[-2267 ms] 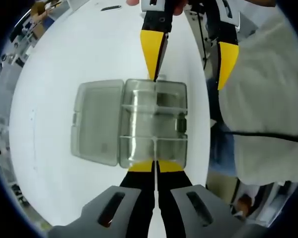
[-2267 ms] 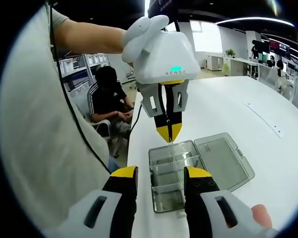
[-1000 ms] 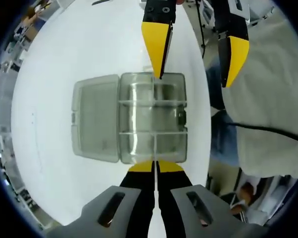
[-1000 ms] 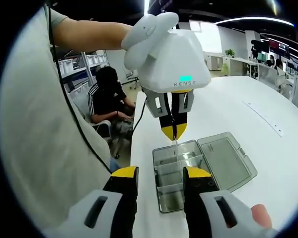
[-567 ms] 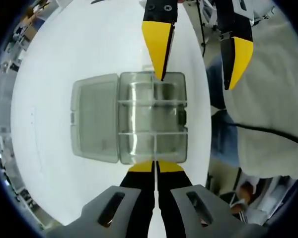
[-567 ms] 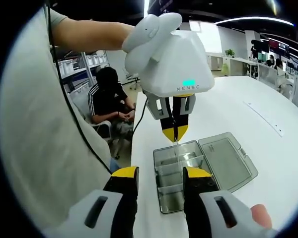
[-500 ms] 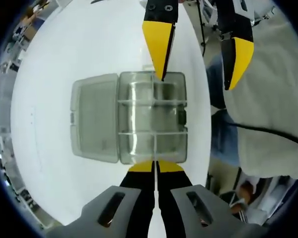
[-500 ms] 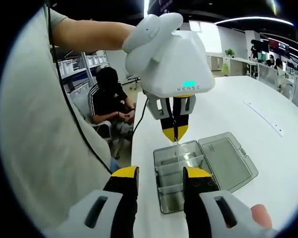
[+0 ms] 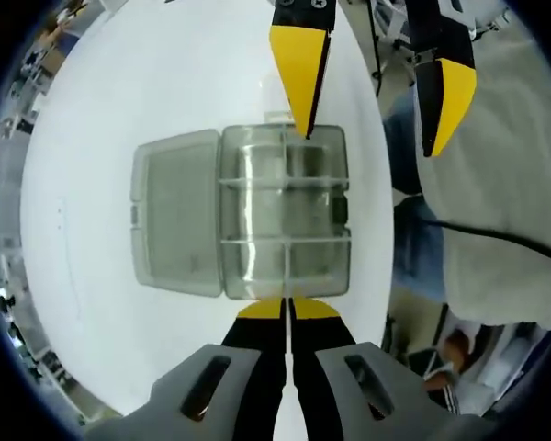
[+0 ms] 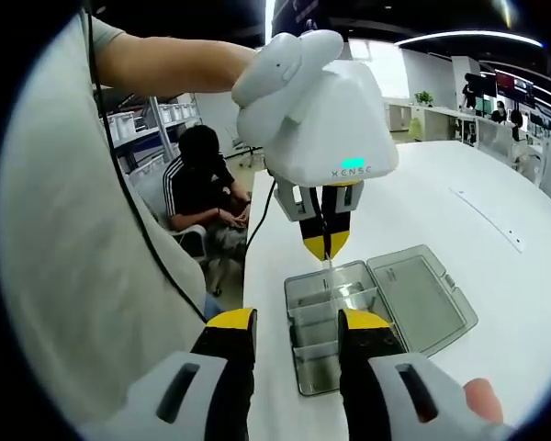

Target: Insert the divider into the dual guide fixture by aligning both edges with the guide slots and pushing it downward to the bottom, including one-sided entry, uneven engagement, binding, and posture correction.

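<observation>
Right gripper view: my left gripper (image 10: 327, 246) pinches the thin, stiff, light divider (image 10: 328, 267) by its top edge; right gripper (image 10: 298, 323) wide.

A seated person (image 10: 199, 188) (dark striped top) beside the white table (image 10: 459, 220).

You have a white table (image 9: 92, 138) under you, its surface smooth and pale, running off toward the far desks in the right gripper view. Directly on it rests one clear plastic compartment box (image 9: 285, 211), set near the table's edge, with its hinged lid (image 9: 176, 213) swung fully open and lying flat on the tabletop just beside the tray.
</observation>
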